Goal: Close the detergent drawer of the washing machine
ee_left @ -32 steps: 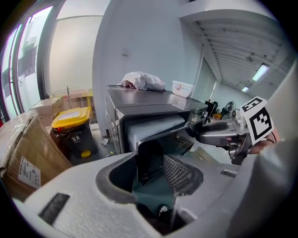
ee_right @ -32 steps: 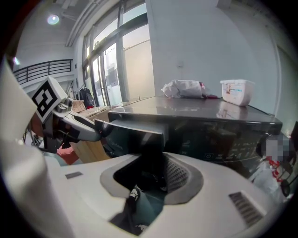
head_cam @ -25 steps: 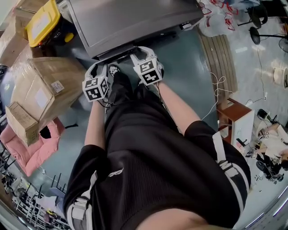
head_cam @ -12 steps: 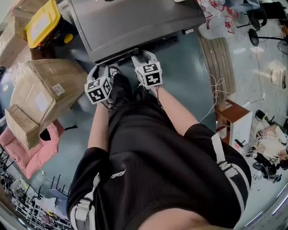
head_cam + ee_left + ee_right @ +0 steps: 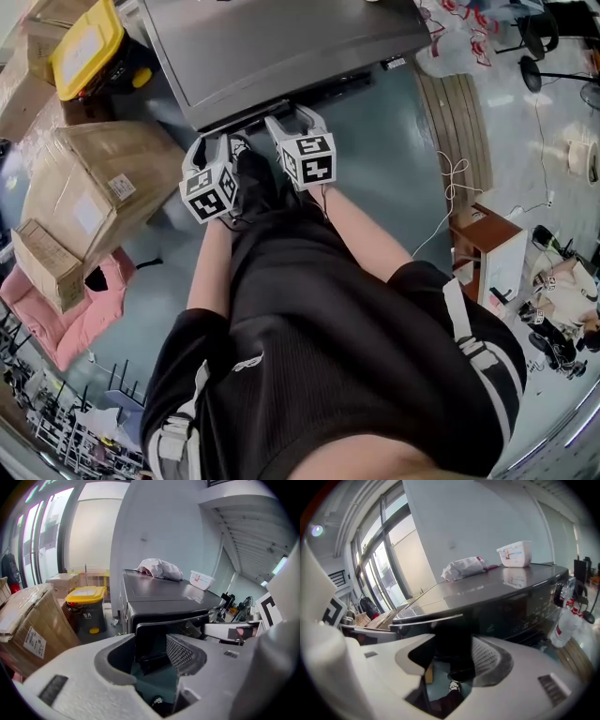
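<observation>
Fingers (image 5: 183,654) on your left gripper (image 5: 151,656) have just swung wide, nothing pinched. Your right gripper (image 5: 451,663) has just spread too, also empty. The drawer (image 5: 155,633) sits just ahead of both sets of fingertips, at the washer's (image 5: 281,47) front edge.

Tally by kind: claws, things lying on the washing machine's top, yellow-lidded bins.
Claws: 2 (left claw, right claw)
Things on washing machine top: 2 (white tub, crumpled white bundle)
Yellow-lidded bin: 1
Total: 5
</observation>
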### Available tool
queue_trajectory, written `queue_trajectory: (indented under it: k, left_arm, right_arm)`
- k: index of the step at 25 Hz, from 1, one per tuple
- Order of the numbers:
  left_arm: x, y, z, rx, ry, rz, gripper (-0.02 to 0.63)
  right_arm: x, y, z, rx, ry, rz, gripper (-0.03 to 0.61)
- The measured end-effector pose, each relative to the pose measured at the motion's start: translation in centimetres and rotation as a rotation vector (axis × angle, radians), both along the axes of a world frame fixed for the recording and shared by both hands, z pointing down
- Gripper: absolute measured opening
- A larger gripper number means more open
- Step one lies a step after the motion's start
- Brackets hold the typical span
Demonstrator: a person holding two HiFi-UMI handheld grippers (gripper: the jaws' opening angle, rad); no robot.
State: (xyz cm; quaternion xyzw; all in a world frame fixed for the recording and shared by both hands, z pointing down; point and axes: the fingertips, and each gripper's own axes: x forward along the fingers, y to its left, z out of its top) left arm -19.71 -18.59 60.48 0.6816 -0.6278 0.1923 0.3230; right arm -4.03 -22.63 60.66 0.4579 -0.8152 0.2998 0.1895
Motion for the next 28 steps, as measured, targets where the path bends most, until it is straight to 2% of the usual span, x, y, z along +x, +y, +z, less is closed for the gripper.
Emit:
queue_trajectory:
  k: [6, 9, 15, 28]
  left_arm:
    - [-0.17, 0.34, 0.23, -0.041, 0.094, -0.134, 0.212]
    - [0.04, 0.33, 0.2, -0.043, 0.074, -0.121, 0.213]
    - [-0.12, -0.04, 0.13, -0.043, 0.003, -0.102, 0.213]
    - [-0.19, -0.27, 0.31, -0.064, 0.01, -0.11, 0.213]
  right_arm:
    - [-0.02, 0.12, -0.01, -0.062, -0.006, 0.085, 0.218]
    - [-0.12, 0.26, -0.11, -0.066, -0.012, 0.095, 0.187]
    - [-0.32, 0.06, -0.01, -0.061, -0.01, 0.101, 0.184]
    - [-0.56, -0.14, 0.15, -0.065, -0.015, 0.112, 0.172]
